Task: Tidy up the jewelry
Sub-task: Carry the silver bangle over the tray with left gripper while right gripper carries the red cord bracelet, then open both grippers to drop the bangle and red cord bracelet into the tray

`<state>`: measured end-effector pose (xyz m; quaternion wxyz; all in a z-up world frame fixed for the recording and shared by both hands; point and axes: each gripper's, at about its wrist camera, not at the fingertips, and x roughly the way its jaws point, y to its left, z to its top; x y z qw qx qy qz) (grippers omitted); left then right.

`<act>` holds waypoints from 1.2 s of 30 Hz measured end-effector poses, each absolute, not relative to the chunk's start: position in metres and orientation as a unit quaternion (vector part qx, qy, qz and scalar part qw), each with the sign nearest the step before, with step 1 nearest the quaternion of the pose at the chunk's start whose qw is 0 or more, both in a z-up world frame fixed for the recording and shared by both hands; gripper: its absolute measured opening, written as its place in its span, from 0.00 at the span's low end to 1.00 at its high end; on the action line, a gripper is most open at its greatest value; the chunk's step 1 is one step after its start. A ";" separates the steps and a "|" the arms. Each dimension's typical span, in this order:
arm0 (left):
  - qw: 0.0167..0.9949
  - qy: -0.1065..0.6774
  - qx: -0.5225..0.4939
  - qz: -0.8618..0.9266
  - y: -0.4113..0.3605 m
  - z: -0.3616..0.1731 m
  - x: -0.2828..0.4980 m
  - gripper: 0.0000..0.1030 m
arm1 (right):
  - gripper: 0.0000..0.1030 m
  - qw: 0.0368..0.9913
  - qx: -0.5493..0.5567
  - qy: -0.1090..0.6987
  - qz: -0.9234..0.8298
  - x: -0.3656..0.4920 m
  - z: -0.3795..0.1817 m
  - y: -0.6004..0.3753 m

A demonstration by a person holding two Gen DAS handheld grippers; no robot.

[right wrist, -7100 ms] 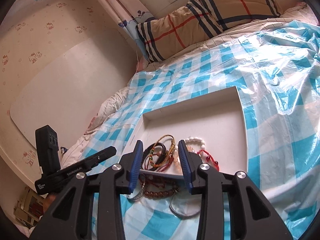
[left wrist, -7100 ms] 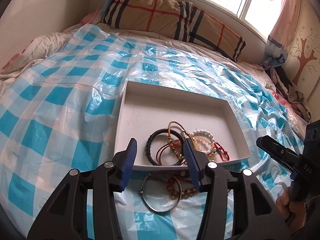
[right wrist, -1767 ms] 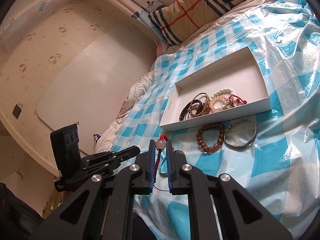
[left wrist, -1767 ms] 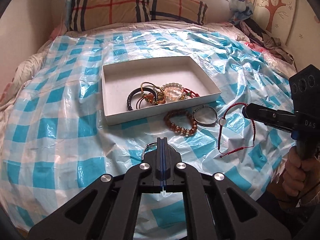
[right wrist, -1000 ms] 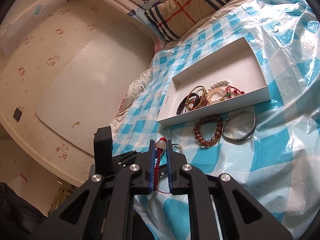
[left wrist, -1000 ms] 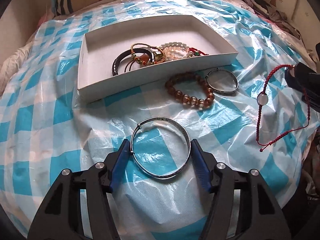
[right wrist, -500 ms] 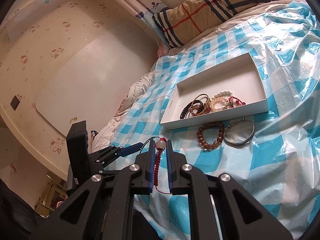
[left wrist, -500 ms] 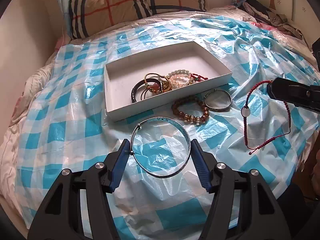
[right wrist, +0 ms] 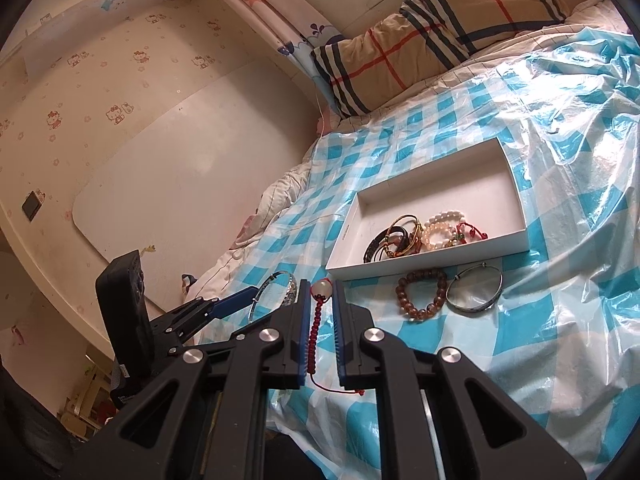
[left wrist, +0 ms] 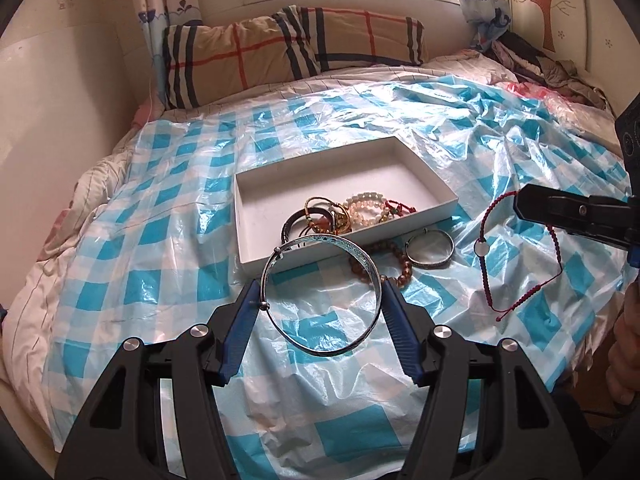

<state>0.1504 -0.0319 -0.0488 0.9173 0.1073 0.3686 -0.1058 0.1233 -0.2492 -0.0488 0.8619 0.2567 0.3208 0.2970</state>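
My left gripper [left wrist: 320, 296] is shut on a large silver bangle [left wrist: 372, 276] and holds it in the air in front of the white tray [left wrist: 256, 240]. The tray holds several bracelets [left wrist: 344, 216]. My right gripper [right wrist: 320, 292] is shut on a red cord bracelet [right wrist: 316, 320] with a pale bead; it hangs from the gripper's tip at the right of the left wrist view [left wrist: 484, 244]. A brown bead bracelet [right wrist: 420, 298] and a smaller silver bangle [right wrist: 474, 288] lie on the sheet in front of the tray.
A blue and white checked plastic sheet [left wrist: 168, 240] covers the bed. A plaid pillow [left wrist: 288, 44] lies at the head under the window. A wall runs along the left side. Clothes are piled at the far right [left wrist: 536, 60].
Since a second ago my left gripper has lifted the silver bangle off the sheet and tilted up toward the tray. My right gripper still holds the red cord bracelet, a little higher.
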 end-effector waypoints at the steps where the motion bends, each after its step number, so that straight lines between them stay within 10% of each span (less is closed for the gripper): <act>1: 0.920 0.363 0.098 -0.106 -0.029 -0.046 0.152 0.57 | 0.11 0.863 0.256 0.318 0.297 0.126 -0.048 -0.249; 36: 0.931 0.341 0.044 -0.125 -0.050 -0.074 0.276 0.57 | 0.11 0.878 0.277 0.278 0.274 0.257 -0.056 -0.255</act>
